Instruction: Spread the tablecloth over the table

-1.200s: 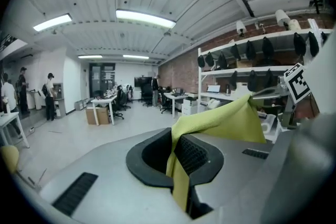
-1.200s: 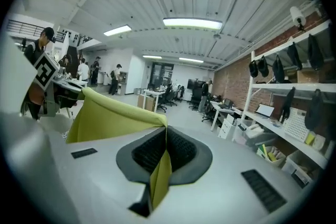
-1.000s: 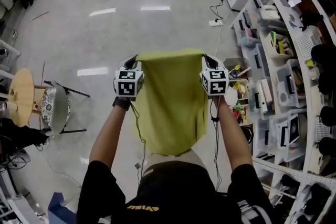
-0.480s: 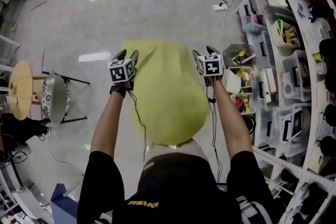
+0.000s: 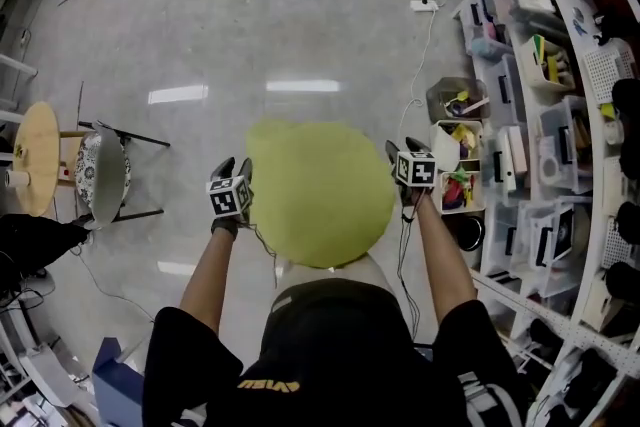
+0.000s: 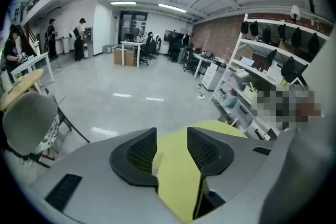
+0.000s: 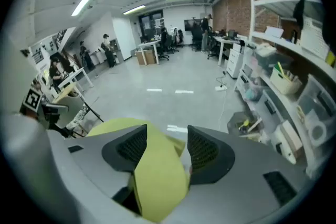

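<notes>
The tablecloth (image 5: 320, 190) covers whatever lies under it, and its near edge is hidden behind the person's head (image 5: 335, 315). The shelving (image 5: 590, 185) is cut off at the right edge, a round wooden top (image 5: 38, 170) at the left. The distant people (image 6: 80, 36) are too small to make out.

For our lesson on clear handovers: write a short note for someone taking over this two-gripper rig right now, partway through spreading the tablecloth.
Left gripper: fingers apart and closing; a strip of the tablecloth runs between them, not pinched.
Right gripper: the same, fingers apart and closing with cloth between them, not clamped.
Things: the yellow-green tablecloth lies opened out in a rounded shape between the two grippers; the table under it is hidden.
Done: cloth unfolded and spread.
Left: probably check that it sits centred, smooth the edges, then draw both grippers clear.
</notes>
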A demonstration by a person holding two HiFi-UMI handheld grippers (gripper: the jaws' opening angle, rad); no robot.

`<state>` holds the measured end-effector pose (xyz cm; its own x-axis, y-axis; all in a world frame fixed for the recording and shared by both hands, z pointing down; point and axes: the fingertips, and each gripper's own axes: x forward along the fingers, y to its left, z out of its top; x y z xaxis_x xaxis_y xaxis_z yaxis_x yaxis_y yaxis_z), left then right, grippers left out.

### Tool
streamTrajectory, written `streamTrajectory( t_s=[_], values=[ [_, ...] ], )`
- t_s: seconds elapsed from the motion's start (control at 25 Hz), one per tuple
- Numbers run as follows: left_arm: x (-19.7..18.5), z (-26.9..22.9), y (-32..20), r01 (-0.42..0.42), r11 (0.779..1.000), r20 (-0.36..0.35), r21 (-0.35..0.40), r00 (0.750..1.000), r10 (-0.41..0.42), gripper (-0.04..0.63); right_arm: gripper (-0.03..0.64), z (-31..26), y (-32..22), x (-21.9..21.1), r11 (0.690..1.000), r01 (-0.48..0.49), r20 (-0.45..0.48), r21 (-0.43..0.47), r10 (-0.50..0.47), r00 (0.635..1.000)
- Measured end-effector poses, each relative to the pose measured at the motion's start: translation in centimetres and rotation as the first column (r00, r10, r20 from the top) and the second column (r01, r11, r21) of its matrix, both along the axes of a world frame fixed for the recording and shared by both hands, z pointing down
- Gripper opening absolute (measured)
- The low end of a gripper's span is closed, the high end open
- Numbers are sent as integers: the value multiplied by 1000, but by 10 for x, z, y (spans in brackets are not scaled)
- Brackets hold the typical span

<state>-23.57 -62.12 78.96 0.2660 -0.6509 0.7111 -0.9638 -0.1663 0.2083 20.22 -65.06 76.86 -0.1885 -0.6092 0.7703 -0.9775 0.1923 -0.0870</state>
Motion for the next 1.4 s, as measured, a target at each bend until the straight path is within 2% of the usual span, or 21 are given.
streamTrajectory(
  t_s=[0.12, 0.28, 0.36, 0.44, 0.52, 0.6, 0.72, 0.8, 0.84, 1.0, 1.08, 1.2, 1.28, 1.4],
  values=[
    [13, -17, 68, 27, 999, -69, 28, 997, -25, 156, 176, -14, 68, -17, 999, -38, 108, 14, 36, 993],
    [43, -81, 110, -13, 984, -119, 176, 992, 34, 130, 122, -77, 137, -43, 985, -96, 153, 144, 74, 985],
    [55, -100, 126, -18, 976, -157, 218, 986, 53, 106, 92, -106, 164, -57, 971, -134, 195, 199, 95, 976],
    [68, -118, 139, 5, 971, -235, 238, 971, 53, 78, 25, -136, 182, -72, 955, -130, 207, 266, 75, 975],
    [91, -138, 153, -4, 960, -275, 282, 958, 84, 36, 2, -162, 196, -81, 937, -101, 196, 334, 36, 980],
    [116, -157, 174, -62, 935, -243, 349, 958, 154, 18, 2, -179, 217, -87, 922, -71, 199, 380, -6, 980],
    [146, -181, 216, -138, 884, -167, 446, 958, 234, 18, 2, -188, 257, -88, 902, 1, 177, 432, -86, 980],
    [157, -198, 246, -164, 853, -99, 496, 965, 243, 18, 2, -189, 287, -85, 889, 48, 157, 455, -133, 979],
    [157, -205, 262, -164, 846, -71, 508, 970, 231, 18, 2, -187, 303, -86, 886, 58, 167, 459, -150, 975],
    [158, -228, 337, -112, 833, -12, 542, 990, 141, 18, 1, -189, 360, -94, 878, 61, 275, 475, -214, 937],
    [170, -241, 371, -98, 826, 10, 556, 994, 111, 18, 2, -194, 388, -87, 860, 79, 265, 504, -241, 934],
    [185, -253, 420, -97, 835, 26, 542, 995, 99, 18, 1, -207, 437, -70, 858, 57, 290, 510, -234, 928],
    [186, -262, 448, -92, 828, 40, 553, 996, 84, 18, 0, -220, 467, -68, 859, 49, 314, 509, -239, 919],
    [182, -276, 483, -77, 822, 34, 565, 997, 70, 18, 0, -239, 503, -71, 841, 71, 282, 537, -258, 924]
  ],
)
